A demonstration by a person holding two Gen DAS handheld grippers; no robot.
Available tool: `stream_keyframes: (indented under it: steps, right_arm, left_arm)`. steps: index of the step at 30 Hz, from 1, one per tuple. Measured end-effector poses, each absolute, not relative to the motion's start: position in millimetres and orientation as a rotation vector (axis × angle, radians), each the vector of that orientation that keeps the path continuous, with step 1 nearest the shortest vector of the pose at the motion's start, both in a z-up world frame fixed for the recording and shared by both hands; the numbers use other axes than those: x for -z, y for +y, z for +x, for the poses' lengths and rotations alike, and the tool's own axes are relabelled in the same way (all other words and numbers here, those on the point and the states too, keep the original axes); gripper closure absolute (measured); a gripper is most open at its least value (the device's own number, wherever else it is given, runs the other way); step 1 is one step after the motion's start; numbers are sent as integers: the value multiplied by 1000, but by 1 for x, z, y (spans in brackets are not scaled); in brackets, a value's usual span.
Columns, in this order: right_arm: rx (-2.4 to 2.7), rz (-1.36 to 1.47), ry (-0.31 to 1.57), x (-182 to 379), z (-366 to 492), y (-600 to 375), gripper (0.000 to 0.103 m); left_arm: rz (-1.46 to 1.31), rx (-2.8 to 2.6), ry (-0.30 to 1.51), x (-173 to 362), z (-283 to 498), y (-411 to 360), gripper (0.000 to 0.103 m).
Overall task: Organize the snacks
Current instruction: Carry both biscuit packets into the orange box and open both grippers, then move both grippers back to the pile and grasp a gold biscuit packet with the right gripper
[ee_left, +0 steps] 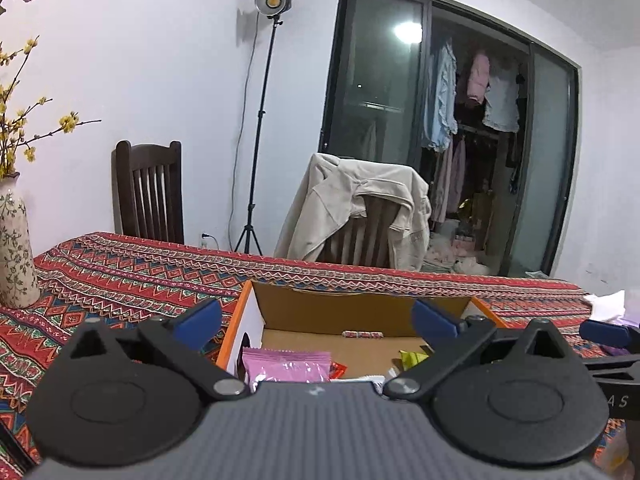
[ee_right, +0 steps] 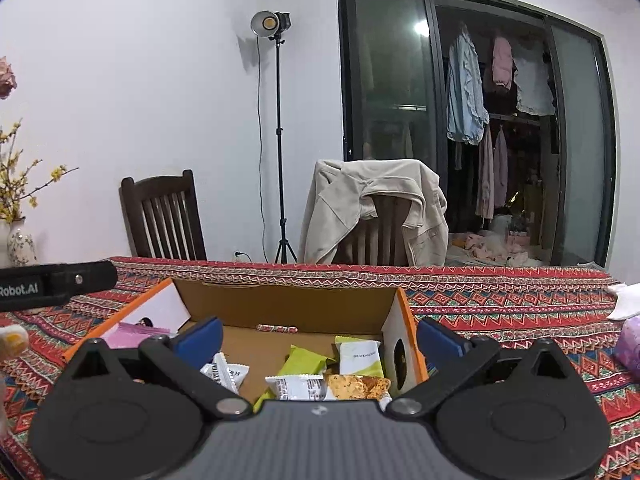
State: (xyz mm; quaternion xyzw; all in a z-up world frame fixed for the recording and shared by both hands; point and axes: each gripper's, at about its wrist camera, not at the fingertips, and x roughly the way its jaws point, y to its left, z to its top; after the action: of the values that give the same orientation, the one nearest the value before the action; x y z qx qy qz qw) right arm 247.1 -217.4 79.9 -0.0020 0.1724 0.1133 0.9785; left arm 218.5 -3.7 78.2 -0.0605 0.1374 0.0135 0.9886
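Note:
An open cardboard box (ee_left: pixel 360 312) with orange outer sides stands on the patterned tablecloth; it also shows in the right wrist view (ee_right: pixel 288 308). Inside lie a pink packet (ee_left: pixel 286 366), a small red stick packet (ee_left: pixel 362 334), green packets (ee_right: pixel 306 360), white packets (ee_right: pixel 296 386) and an orange-brown packet (ee_right: pixel 358 387). My left gripper (ee_left: pixel 318 318) is open and empty, above the box's near edge. My right gripper (ee_right: pixel 318 338) is open and empty, above the box's near right part. The left gripper's body (ee_right: pixel 56 282) shows at the right wrist view's left edge.
A flowered vase (ee_left: pixel 14 248) with yellow blossoms stands at the table's left. White tissue (ee_right: pixel 626 300) and a purple packet (ee_right: pixel 630 346) lie at the right. Two wooden chairs (ee_left: pixel 150 196) stand behind the table, one draped with a beige jacket (ee_left: pixel 356 208). A lamp stand (ee_left: pixel 260 128) is beyond.

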Motion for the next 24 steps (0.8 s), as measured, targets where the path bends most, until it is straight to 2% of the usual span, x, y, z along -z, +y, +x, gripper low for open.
stream_keyframes:
  steps: [12, 24]
  right_arm:
    - [-240, -44, 395, -77, 194, -227, 0]
    - [-229, -50, 516, -38, 156, -239, 0]
  left_arm:
    - [-130, -21, 308, -70, 173, 9, 0]
    - [-127, -88, 435, -23, 140, 32, 0]
